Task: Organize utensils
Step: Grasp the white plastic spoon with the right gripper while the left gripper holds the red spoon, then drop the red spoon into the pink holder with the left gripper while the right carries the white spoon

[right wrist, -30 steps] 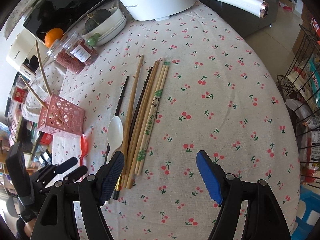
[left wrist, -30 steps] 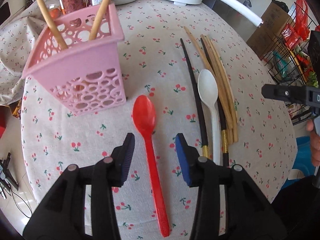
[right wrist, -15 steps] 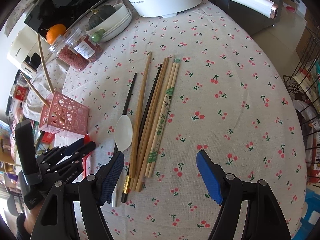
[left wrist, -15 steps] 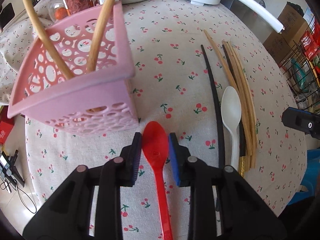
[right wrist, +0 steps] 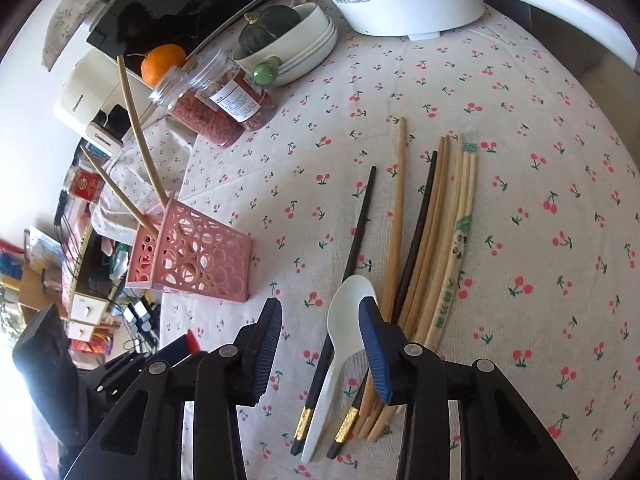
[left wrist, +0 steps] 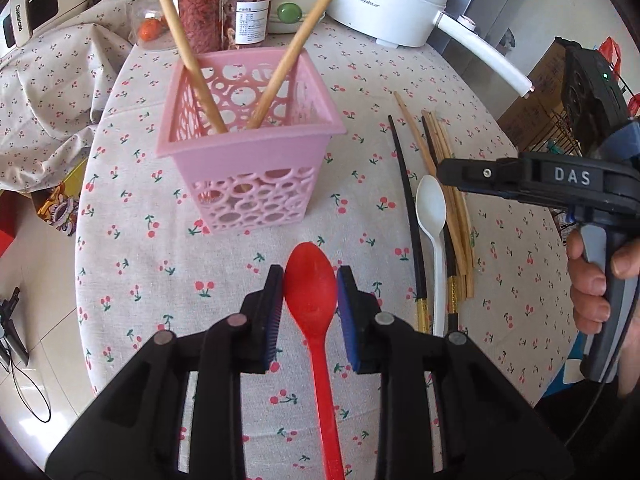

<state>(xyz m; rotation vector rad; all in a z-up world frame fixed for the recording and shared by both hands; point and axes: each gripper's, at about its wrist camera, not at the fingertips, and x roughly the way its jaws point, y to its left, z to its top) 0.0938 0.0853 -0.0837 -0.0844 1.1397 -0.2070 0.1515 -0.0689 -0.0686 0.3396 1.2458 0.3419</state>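
Round desk [left wrist: 224,364] under cherry-print cloth, daylit. At 12 o'clock: white electric pot [left wrist: 384,4], stacked bowls [right wrist: 308,48], two jars [left wrist: 222,12]. At 3 o'clock: cardboard box [left wrist: 536,92], wire rack [left wrist: 560,136]. At 9 o'clock: pale tiled floor [left wrist: 28,300] with cables [left wrist: 24,392].

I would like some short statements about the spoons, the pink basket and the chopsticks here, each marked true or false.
1. The left gripper holds the red spoon by its bowl. True.
2. The pink basket is empty. False: two wooden chopsticks stand in it.
3. The white spoon lies on the tablecloth among chopsticks. True.
4. The right gripper grips the white spoon. False: its jaws are closing, the pads not yet pressing.
5. The basket lies on its side. False: it stands upright.
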